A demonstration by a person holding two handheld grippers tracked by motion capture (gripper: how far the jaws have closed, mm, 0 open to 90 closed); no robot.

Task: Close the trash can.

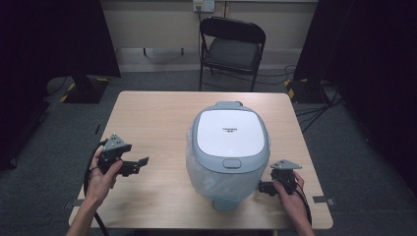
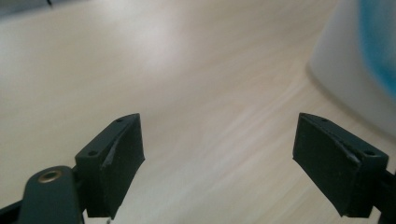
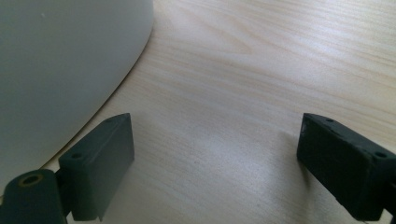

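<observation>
Left claw (image 1: pixel 140 165): I hold it at about 9 o'clock from the cooker, low over the surface, jaws spread wide with nothing between them.
Right claw (image 1: pixel 261 187): I hold it at about 4 o'clock from the cooker, just beside its base, jaws spread wide too, with bare wood between them.
Rice cooker (image 1: pixel 228 147): it stands right of the middle of the surface, lid shut, white top panel with a grey rim and a latch at its near edge; clear plastic wrap clings to the body.
Surface (image 1: pixel 152 118): light wood; the cooker stands on it between my two hands.
In the way: for the left claw, open wood lies up to the cooker; for the right claw, the cooker wall is right at the left jaw.
Around: a black folding chair (image 1: pixel 232 46) stands at 12 o'clock beyond the far edge; cables (image 1: pixel 314 105) trail on the grey floor at about 2 o'clock; dark curtains hang at both sides.
Left gripper view: the cooker (image 2: pixel 359 70) is a blurred pale shape with a blue tinge at upper right, apart from the jaws.
Right gripper view: the cooker's pale curved wall (image 3: pixel 65 65) looms at upper left, close by the left jaw.
High view: it gives the lid, the latch and the wrap.
</observation>
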